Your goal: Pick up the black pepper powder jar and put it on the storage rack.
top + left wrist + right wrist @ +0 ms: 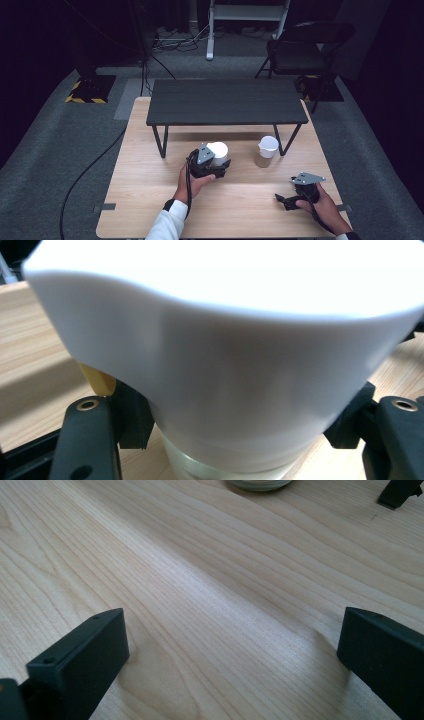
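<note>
Gripping a white cup (218,151) near the middle of the high view, the left tool (214,167) has its jaws set on either side of the cup's lower wall. From the left gripper view the cup (225,365) crowds the frame, its pale body swelling between the two black jaws at the lower left and lower right, with a clear, glassy base just showing at the bottom edge. A small yellow piece (98,381) peeks out beside the cup at the left of that view; what it is cannot be told. The person's left hand (192,184) holds this tool from below in the high view.

At the lower right of the high view the right tool (290,199) rests on the light wooden counter (150,200), held by the right hand (320,202), well apart from the cup. Its jaws stand wide, released, with bare wood grain (225,590) between them in the right gripper view.

A second cup (266,151), white above and tan below, stands right of centre in the high view, apart from both tools. A dark low shelf (225,101) on thin legs spans the counter's upper part, and a black chair (300,47) sits on the floor at the upper right.
</note>
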{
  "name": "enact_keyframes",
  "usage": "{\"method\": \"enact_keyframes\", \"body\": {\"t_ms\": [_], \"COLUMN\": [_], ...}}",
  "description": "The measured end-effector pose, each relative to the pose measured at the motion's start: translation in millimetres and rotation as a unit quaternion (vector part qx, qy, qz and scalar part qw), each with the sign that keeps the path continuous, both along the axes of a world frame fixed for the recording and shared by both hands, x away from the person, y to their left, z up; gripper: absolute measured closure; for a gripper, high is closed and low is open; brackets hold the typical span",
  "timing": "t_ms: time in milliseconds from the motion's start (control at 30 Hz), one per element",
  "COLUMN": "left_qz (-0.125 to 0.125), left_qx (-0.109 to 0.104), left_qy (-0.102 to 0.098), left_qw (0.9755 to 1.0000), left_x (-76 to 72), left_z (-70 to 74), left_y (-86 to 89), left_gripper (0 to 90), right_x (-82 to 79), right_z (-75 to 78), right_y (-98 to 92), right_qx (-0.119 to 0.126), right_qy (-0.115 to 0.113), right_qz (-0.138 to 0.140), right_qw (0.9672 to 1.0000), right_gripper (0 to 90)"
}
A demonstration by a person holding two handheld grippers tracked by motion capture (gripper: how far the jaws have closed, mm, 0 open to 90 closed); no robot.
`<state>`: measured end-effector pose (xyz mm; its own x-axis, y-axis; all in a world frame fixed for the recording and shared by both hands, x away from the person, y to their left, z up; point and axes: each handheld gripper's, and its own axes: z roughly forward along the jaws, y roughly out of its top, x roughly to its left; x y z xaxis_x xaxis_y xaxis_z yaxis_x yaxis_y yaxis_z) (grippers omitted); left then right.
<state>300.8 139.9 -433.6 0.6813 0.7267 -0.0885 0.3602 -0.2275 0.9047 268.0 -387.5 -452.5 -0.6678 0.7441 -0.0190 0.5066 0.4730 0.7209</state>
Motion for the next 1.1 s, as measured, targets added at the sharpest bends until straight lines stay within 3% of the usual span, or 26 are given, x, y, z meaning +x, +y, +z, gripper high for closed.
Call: {"method": "enact_keyframes", "body": {"t_ms": [300,433,600,967,1100], "left_qz": [0.002,-0.003,-0.007,-0.012,-0.015], "left_qx": [0.002,-0.007,-0.01,-0.005,-0.014], "left_qy": [-0.001,0.002,-0.011,-0.02,-0.025], "left_qw": [1.0,1.0,0.9999,0.9997,0.9995], "left_x": [-5.2,-7.2,-10.2,-4.6,-2.1], "left_z": [20.9,38.6,55.7,92.4,107.3], "left_y": [3.7,4.5,1.9,2.1,3.3], "left_gripper": [30.5,30.5,30.5,30.5,30.5], "right_x": [-0.1,-0.1,-0.3,-1.5,-1.5], "right_z": [0.0,0.0,0.0,0.0,0.0], "right_y": [0.1,0.1,0.2,0.5,0.5], "right_qx": [0.0,0.0,0.0,0.0,0.0], "right_qy": [0.0,0.0,0.0,0.0,0.0], "right_qz": [0.0,0.0,-0.001,-0.002,-0.002], "right_qw": [1.0,1.0,1.0,1.0,1.0], "right_gripper": [0.0,0.0,0.0,0.0,0.0]}}
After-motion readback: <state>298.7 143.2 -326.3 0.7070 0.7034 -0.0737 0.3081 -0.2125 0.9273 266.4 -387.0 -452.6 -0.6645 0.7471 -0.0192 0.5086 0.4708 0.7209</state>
